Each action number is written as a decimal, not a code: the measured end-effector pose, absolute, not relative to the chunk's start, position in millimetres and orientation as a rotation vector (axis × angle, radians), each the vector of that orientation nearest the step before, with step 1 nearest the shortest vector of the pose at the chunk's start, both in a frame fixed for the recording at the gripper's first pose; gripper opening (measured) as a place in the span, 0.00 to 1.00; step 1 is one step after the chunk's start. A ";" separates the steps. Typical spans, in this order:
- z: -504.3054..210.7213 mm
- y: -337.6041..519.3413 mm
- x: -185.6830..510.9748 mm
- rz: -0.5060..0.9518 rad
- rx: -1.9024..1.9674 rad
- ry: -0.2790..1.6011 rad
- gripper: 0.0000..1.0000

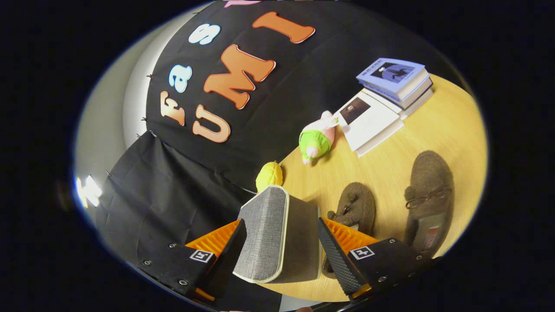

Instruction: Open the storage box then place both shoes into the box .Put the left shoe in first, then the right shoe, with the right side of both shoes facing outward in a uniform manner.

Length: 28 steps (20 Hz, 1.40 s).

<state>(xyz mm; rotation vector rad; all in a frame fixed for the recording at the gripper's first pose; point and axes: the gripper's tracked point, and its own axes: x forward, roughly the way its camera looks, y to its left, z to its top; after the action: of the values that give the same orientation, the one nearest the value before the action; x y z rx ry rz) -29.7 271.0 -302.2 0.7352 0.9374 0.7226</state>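
Your gripper (282,242) stands wide open around the box lid (265,229), gripping nothing; two shoes (356,207) (429,190) lie right, three books (392,80) far.

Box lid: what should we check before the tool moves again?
1. Box lid sits between the fingers of the tool: ok.
2. Both fingers press firmly on the lid: cannot tell.
3. Box fully open: cannot tell.
4. Both shoes wait on the table beyond the fingers, near shoe and far shoe: ok.
5. Which shoe is the left one: cannot tell.
6. Yellow toy right behind the lid, out of the way: cannot tell.
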 end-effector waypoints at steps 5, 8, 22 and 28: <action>-328.0 306.8 -39.6 0.801 0.798 1.049 0.98; -339.9 325.2 -50.1 0.848 0.807 1.109 0.98; -345.7 356.7 -61.2 0.919 0.945 1.191 0.78; -331.6 342.1 -57.0 0.846 0.993 1.192 0.18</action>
<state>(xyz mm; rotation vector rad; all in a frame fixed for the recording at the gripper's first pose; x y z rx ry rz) -57.0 342.1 -331.6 0.9927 1.1920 0.8463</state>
